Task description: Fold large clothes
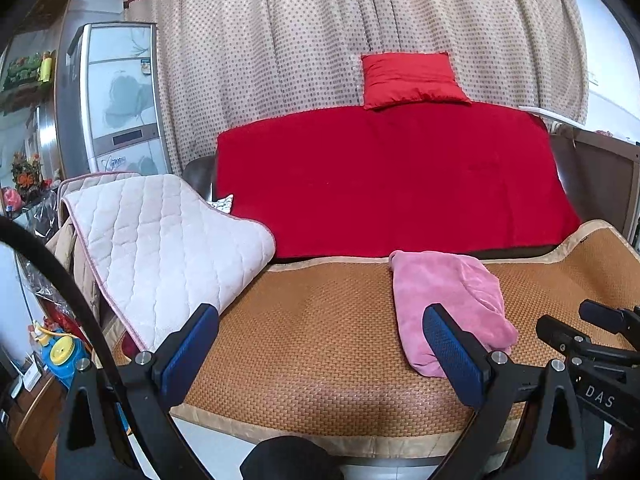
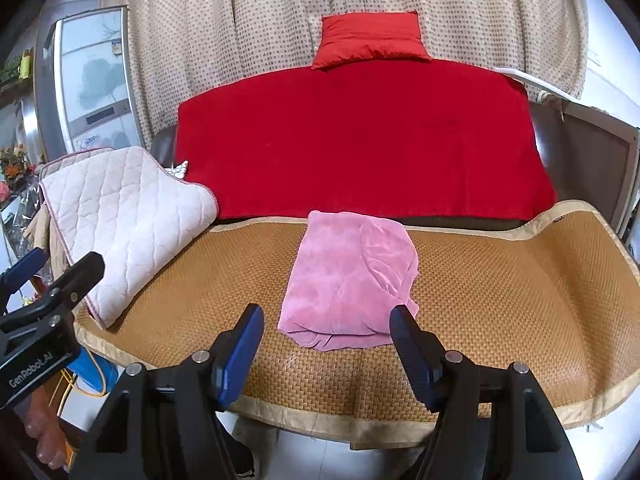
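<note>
Both claws [image 1: 320,344] [image 2: 327,342] gape empty over woven mat [image 2: 500,292]; fleecy pink garment [image 2: 348,276] folded.

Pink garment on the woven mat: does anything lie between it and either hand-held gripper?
Nothing visible does. The pink garment lies folded on the woven mat, with bare mat between it and the open right hand-held gripper and left hand-held gripper.

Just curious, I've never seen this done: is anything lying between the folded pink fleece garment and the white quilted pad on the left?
Nothing: only bare woven straw mat separates the folded pink fleece garment from the white quilted pad, clearest in the right wrist view.
</note>
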Demonstrator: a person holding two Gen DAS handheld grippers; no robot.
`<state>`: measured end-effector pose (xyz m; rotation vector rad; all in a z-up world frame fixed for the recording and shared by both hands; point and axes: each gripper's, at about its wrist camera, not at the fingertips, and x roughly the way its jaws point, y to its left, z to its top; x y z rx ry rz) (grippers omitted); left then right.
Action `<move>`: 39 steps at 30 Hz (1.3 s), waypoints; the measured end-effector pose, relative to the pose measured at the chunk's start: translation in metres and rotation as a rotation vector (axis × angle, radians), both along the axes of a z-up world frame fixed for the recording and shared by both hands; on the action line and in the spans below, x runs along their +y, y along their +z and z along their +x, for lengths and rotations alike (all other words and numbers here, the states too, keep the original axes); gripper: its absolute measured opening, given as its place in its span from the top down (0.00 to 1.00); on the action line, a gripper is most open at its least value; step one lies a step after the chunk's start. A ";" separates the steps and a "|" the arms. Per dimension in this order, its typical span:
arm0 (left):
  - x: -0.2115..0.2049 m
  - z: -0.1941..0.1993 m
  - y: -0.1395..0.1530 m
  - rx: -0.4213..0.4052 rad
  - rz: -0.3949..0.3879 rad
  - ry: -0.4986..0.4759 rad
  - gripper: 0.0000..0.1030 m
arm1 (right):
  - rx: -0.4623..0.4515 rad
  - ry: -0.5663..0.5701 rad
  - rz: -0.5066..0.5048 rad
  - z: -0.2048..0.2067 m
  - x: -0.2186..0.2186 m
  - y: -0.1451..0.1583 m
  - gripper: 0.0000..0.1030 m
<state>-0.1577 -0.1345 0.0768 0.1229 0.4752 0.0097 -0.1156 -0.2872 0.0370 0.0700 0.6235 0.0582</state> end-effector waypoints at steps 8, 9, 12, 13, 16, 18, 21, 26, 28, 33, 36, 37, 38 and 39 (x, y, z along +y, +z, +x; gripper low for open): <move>0.005 0.013 -0.002 0.007 -0.024 0.007 0.02 | 0.003 -0.005 -0.026 0.011 0.007 0.002 0.33; 0.004 0.015 -0.002 0.007 -0.026 0.005 0.02 | 0.004 -0.004 -0.029 0.011 0.008 0.002 0.33; 0.002 0.019 -0.001 0.007 -0.027 -0.001 0.02 | 0.009 -0.003 -0.048 0.015 0.011 0.001 0.33; 0.002 0.021 -0.001 0.008 -0.025 -0.007 0.02 | 0.009 -0.007 -0.050 0.016 0.012 0.002 0.33; 0.001 0.025 0.000 0.011 -0.024 -0.016 0.02 | 0.013 -0.014 -0.049 0.022 0.012 0.002 0.33; 0.002 0.028 0.001 0.007 -0.029 -0.017 0.02 | 0.015 -0.017 -0.050 0.026 0.012 0.003 0.33; 0.003 0.033 0.003 0.005 -0.032 -0.023 0.02 | 0.016 -0.018 -0.049 0.033 0.013 0.004 0.33; 0.003 0.045 0.001 0.012 -0.033 -0.032 0.02 | 0.022 -0.018 -0.052 0.047 0.015 0.003 0.33; 0.002 0.051 -0.001 0.018 -0.026 -0.033 0.02 | 0.033 -0.018 -0.053 0.054 0.015 0.000 0.33; -0.002 0.070 -0.008 0.034 -0.023 -0.038 0.02 | 0.062 -0.020 -0.051 0.074 0.013 -0.009 0.33; -0.009 0.084 -0.015 0.055 -0.037 -0.067 0.02 | 0.074 -0.017 -0.046 0.086 0.010 -0.017 0.33; -0.012 0.093 -0.020 0.074 -0.048 -0.069 0.02 | 0.078 -0.018 -0.046 0.092 0.007 -0.020 0.33; -0.013 0.101 -0.024 0.087 -0.055 -0.069 0.02 | 0.080 -0.024 -0.050 0.099 0.004 -0.024 0.33; -0.015 0.110 -0.029 0.100 -0.060 -0.069 0.02 | 0.081 -0.031 -0.055 0.102 0.002 -0.026 0.33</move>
